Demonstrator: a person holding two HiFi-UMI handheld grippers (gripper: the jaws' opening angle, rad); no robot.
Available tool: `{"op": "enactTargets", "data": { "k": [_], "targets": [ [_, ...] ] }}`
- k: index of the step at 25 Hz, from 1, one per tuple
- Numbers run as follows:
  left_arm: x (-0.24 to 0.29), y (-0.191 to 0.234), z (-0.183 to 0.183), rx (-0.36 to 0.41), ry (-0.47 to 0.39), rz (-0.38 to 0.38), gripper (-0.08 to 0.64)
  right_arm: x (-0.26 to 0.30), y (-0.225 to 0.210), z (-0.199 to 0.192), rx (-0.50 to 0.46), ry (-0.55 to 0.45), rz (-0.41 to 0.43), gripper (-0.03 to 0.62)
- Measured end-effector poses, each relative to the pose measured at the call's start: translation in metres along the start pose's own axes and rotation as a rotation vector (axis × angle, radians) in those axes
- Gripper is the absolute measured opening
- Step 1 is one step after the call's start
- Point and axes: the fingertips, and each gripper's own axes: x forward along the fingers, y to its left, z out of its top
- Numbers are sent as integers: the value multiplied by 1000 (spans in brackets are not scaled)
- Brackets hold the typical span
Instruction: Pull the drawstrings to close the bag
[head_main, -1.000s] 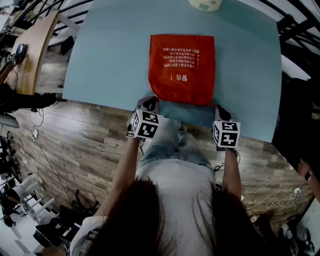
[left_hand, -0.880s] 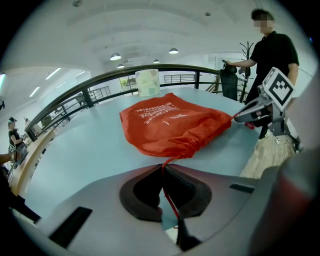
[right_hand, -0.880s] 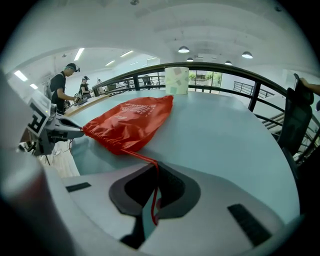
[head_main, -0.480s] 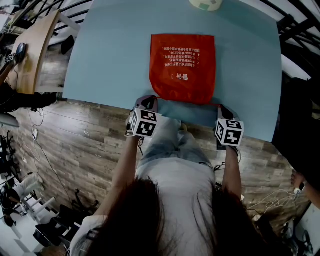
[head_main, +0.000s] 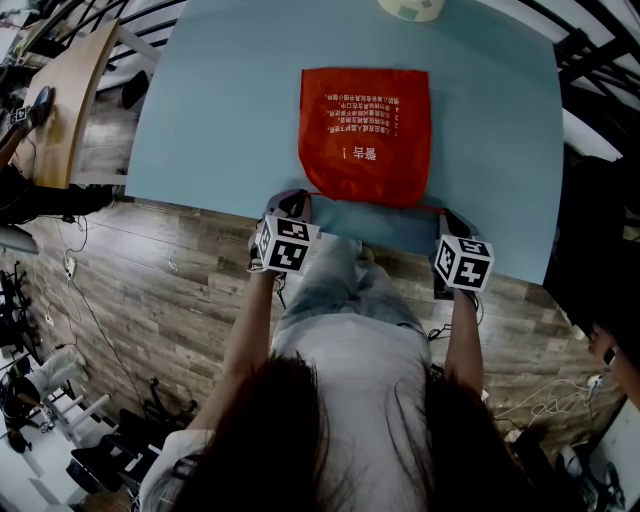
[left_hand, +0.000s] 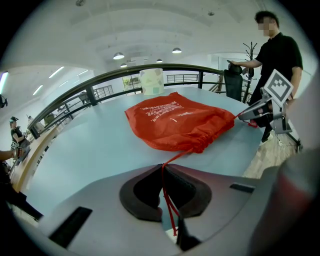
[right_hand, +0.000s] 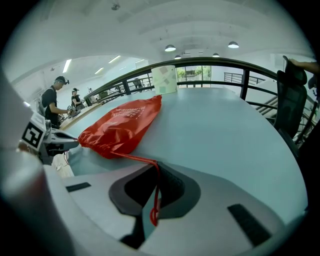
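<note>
A red drawstring bag (head_main: 365, 135) with white print lies flat on the light blue table (head_main: 220, 110), its gathered mouth toward the near edge. My left gripper (head_main: 298, 205) sits at the bag's near left corner, shut on the left red drawstring (left_hand: 172, 160), which runs taut from the bunched mouth (left_hand: 200, 145) into the jaws. At the near right corner my right gripper (head_main: 447, 223) is shut on the right red drawstring (right_hand: 132, 158); a knotted end hangs behind its pads. The bag (right_hand: 122, 127) shows puckered at the mouth in both gripper views.
A pale cylindrical container (head_main: 410, 8) stands at the table's far edge beyond the bag. The table's near edge meets wood flooring (head_main: 160, 280). A person in black (left_hand: 272, 55) stands at the right side; others stand farther off at a wooden bench (head_main: 60, 100).
Both grippers have drawn apart slightly: the left one a little leftward, the right one rightward and toward me. The bag has stayed in place.
</note>
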Motion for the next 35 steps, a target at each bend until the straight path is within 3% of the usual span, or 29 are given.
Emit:
{"op": "enactTargets", "data": {
  "k": [35],
  "targets": [
    [-4,2,2,-50,-1,18,15,-13,-39,-3,67,-11,-37,21]
  ]
}}
